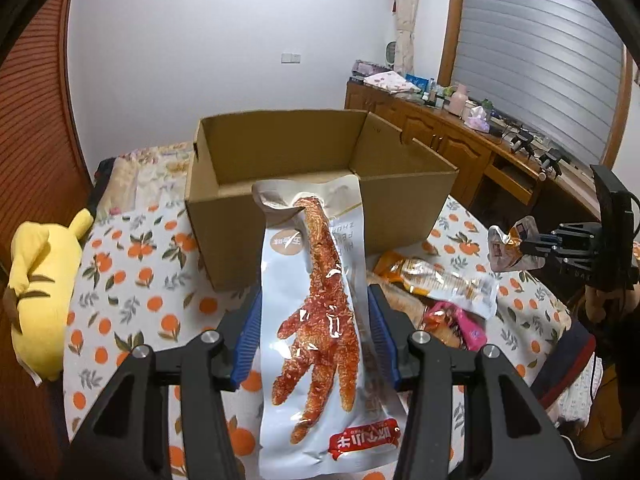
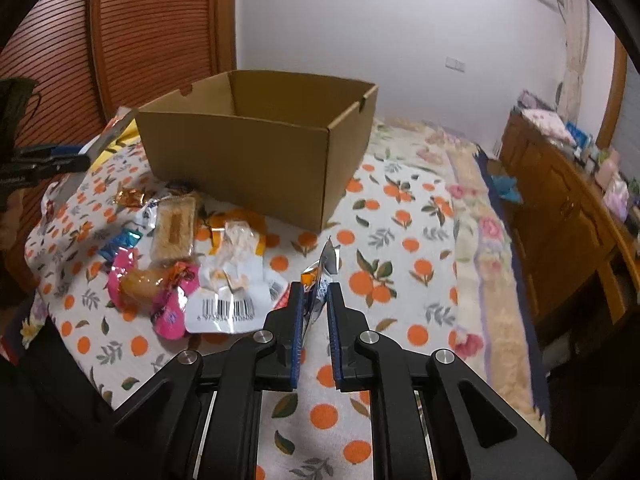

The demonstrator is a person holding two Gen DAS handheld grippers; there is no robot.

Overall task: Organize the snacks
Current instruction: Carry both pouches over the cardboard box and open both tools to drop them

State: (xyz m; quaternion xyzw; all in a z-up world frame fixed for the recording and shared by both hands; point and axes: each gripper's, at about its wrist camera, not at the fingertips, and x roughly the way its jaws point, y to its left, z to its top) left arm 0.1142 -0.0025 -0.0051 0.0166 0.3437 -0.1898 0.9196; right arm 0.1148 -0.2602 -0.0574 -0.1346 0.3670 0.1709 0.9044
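Left gripper clamps chicken-foot pouch at frame centre, long axis running bottom to top, toes nearest the camera. Right gripper pinches small foil packet, upright. Loose snacks mid-left on the bed. Beyond, cardboard box; visible interior bare.

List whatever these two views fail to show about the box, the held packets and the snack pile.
- Cardboard box floor: in both wrist views its near wall hides it; contents unknown.
- Chicken-foot packet in the left gripper: bottom cut by the frame edge.
- Small foil packet in the right gripper: edge-on, print unreadable.
- Snack pile: lower packets covered by upper ones.
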